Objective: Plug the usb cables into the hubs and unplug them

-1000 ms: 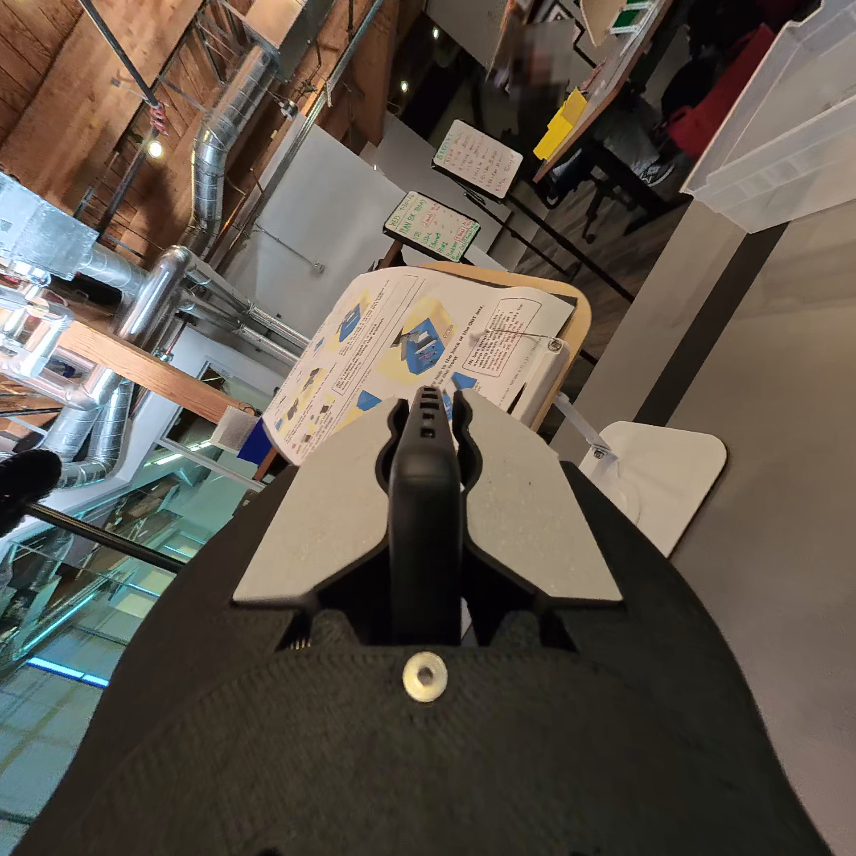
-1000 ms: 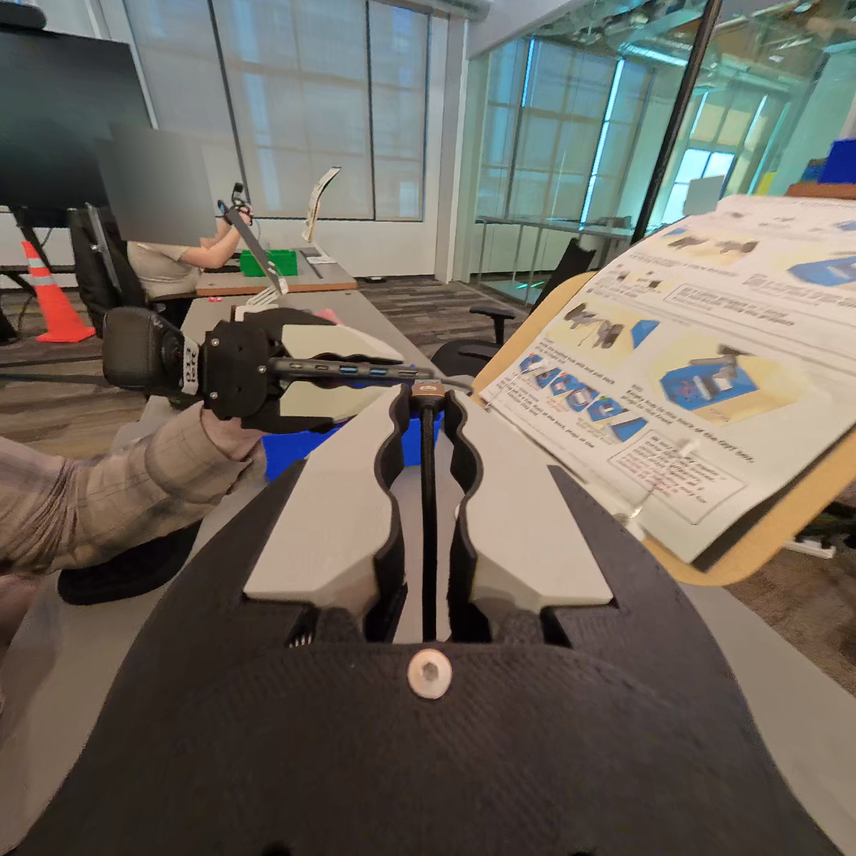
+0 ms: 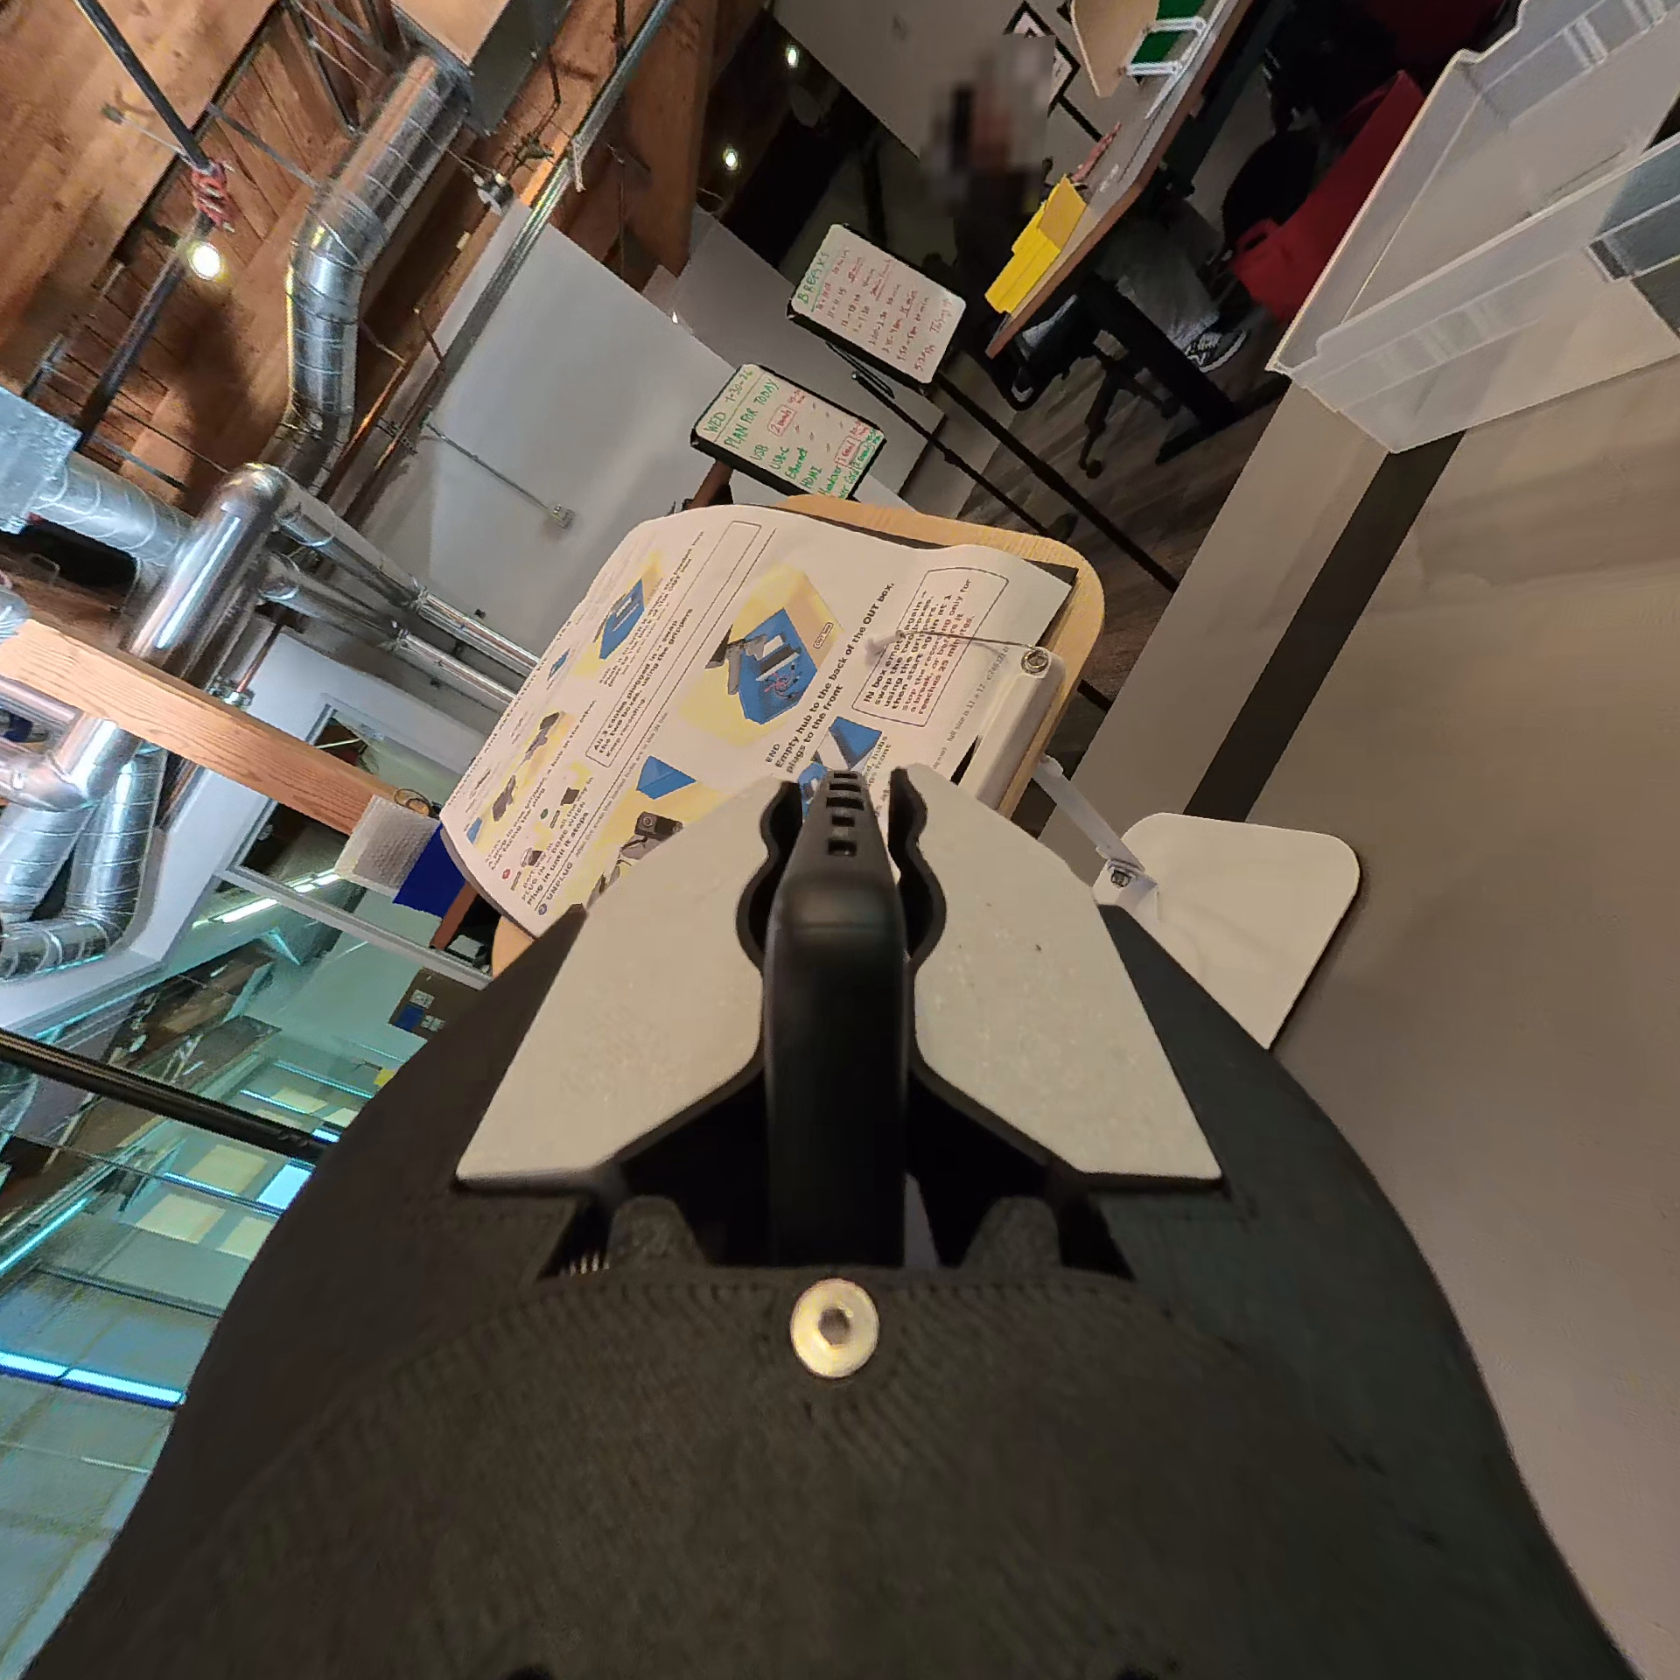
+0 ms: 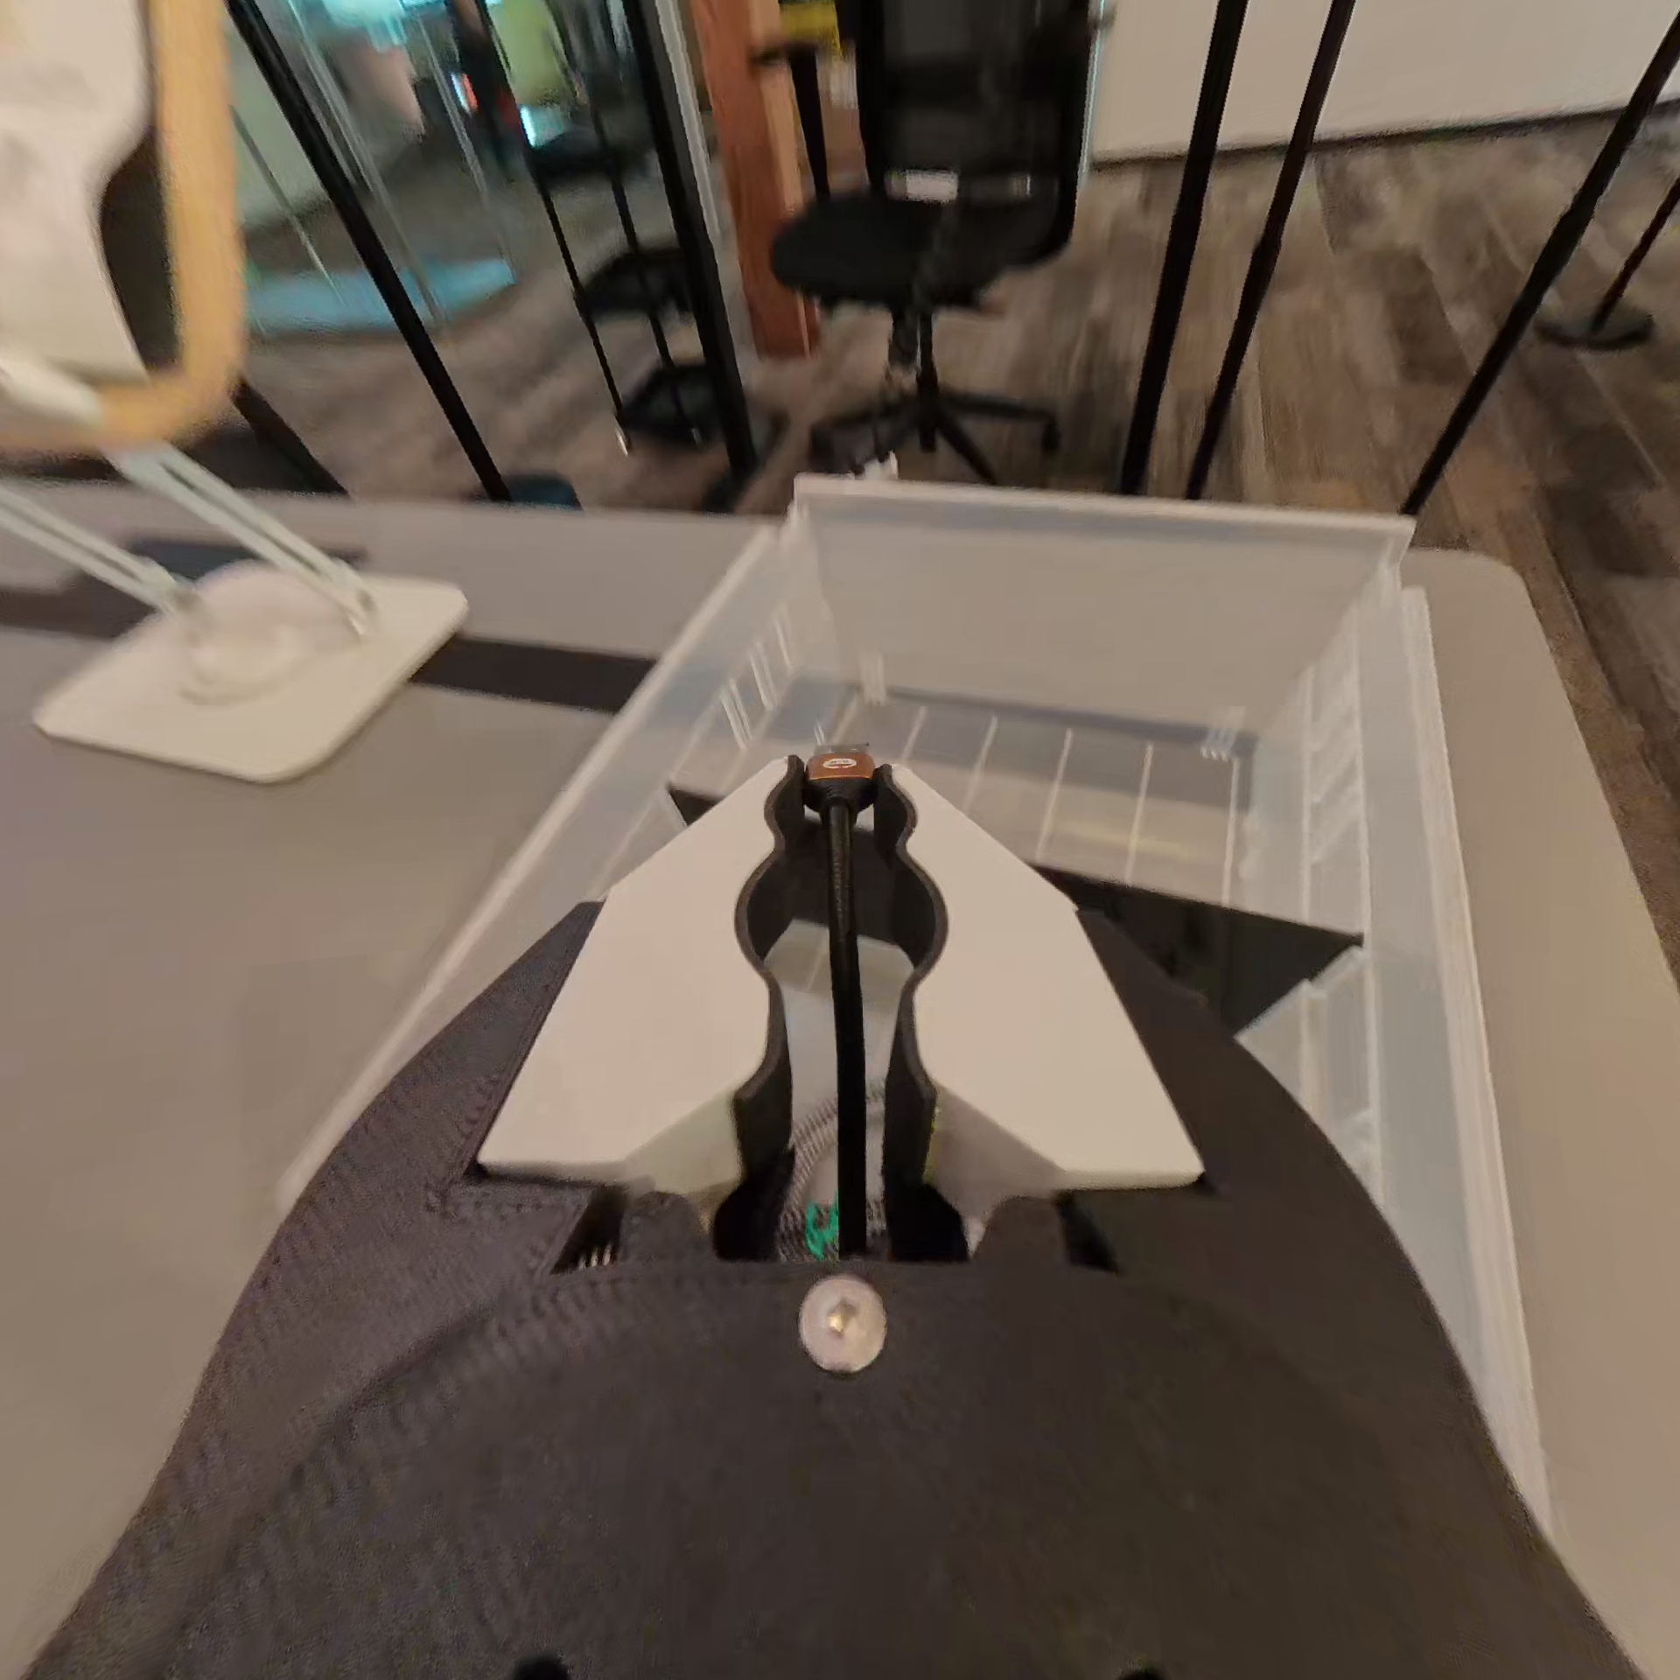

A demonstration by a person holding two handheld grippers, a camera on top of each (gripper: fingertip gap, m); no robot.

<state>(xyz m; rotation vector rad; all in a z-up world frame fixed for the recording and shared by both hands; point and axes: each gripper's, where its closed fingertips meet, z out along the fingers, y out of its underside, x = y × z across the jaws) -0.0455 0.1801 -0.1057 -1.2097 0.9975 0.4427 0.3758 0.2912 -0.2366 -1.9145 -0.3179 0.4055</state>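
My left gripper (image 3: 841, 786) is shut on a black USB hub (image 3: 835, 955), held up in the air with its row of ports pointing forward. My right gripper (image 4: 841, 773) is shut on a USB cable: the copper-coloured plug (image 4: 838, 762) sticks out between the fingertips and the black cord (image 4: 845, 1000) runs back between the fingers. The right gripper hovers over the near end of a clear plastic bin (image 4: 1418, 818). The plug is free of the hub. Neither gripper shows in the other's view.
An instruction sheet on a wooden board (image 3: 773, 673) stands on a white stand (image 3: 1245, 918), whose base also shows left of the bin in the right wrist view (image 4: 264, 691). The grey table (image 4: 182, 955) holds both. The clear bin (image 3: 1491, 255) shows upper right. An office chair (image 4: 927, 227) stands beyond. Spacing between my two grippers at the tips: around 45 cm.
My right gripper has swung right, away from the hub and down over the clear bin, the plug still in it. The left gripper with the hub has hardly moved.
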